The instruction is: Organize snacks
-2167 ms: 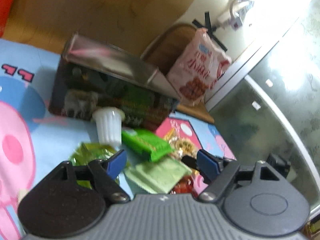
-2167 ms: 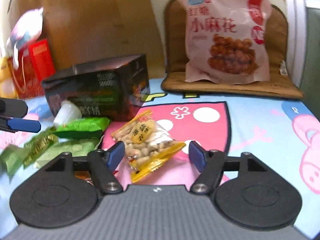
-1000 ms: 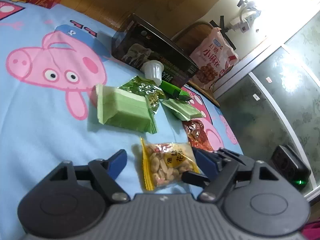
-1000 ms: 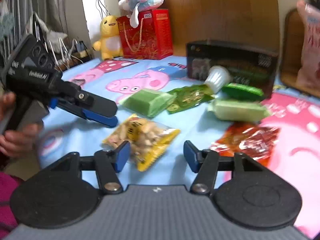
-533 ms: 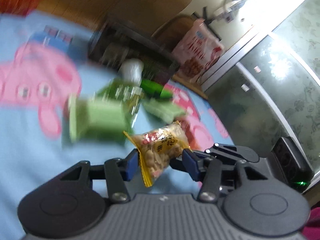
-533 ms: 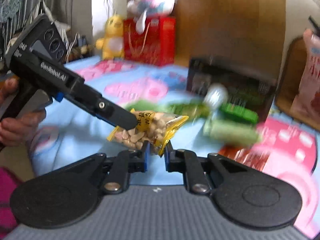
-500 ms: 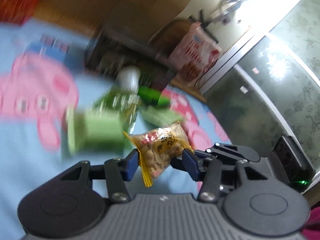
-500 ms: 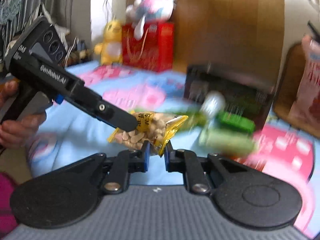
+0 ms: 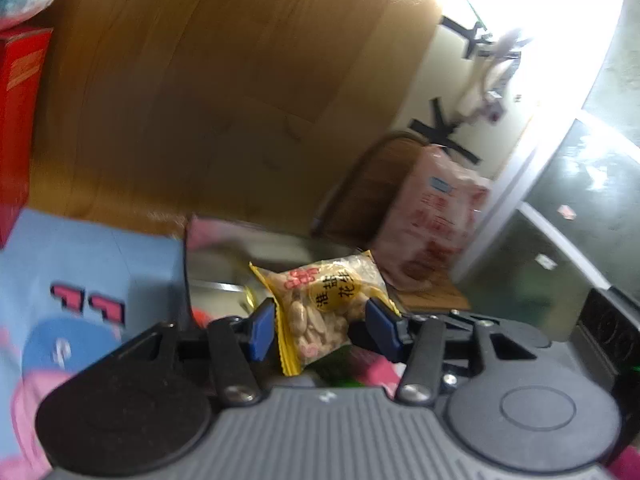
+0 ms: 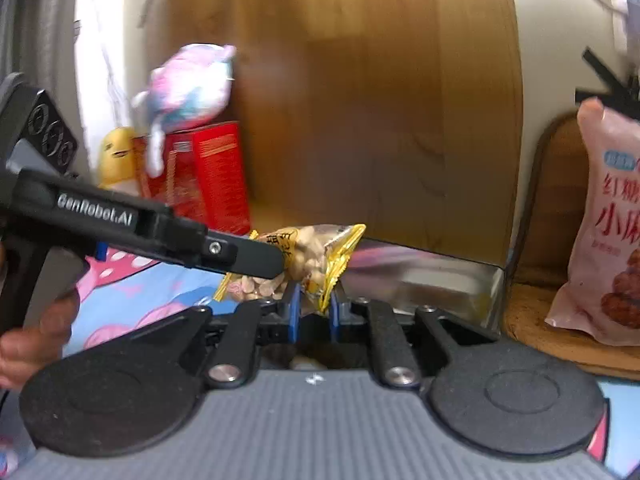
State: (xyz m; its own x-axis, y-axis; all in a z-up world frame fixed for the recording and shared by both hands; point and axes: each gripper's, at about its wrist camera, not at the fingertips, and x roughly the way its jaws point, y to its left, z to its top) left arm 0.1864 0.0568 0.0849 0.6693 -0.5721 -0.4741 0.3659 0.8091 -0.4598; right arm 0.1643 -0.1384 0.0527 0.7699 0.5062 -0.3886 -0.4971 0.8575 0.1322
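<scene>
- Yellow and clear plastic make up the peanut packet (image 9: 328,304), which hangs in the air between both grippers, just in front of the open dark box (image 10: 424,276).
- The left gripper (image 9: 324,330) has its blue pads on the packet's two sides; its jaws are easing apart slightly with the packet between them.
- The right gripper (image 10: 313,306) is nearly together, pinching the packet's crimped yellow edge; its jaws are also opening a little.
- The step appears to be carrying the packet to the box. It would go best if both grippers travel together, so the thin film is not stretched or torn, and let go only once the packet is over the box's opening.
- Below the box lies a blue and pink cartoon bedsheet (image 9: 80,264).
- Behind the box stands a wooden headboard (image 10: 380,100).
- Left of the box sit a red gift box (image 10: 208,176), a yellow plush (image 10: 116,158) and a pastel plush (image 10: 192,84).
- Right of the box, a large pink snack bag (image 10: 608,232) leans on a brown cushion (image 9: 372,196).
</scene>
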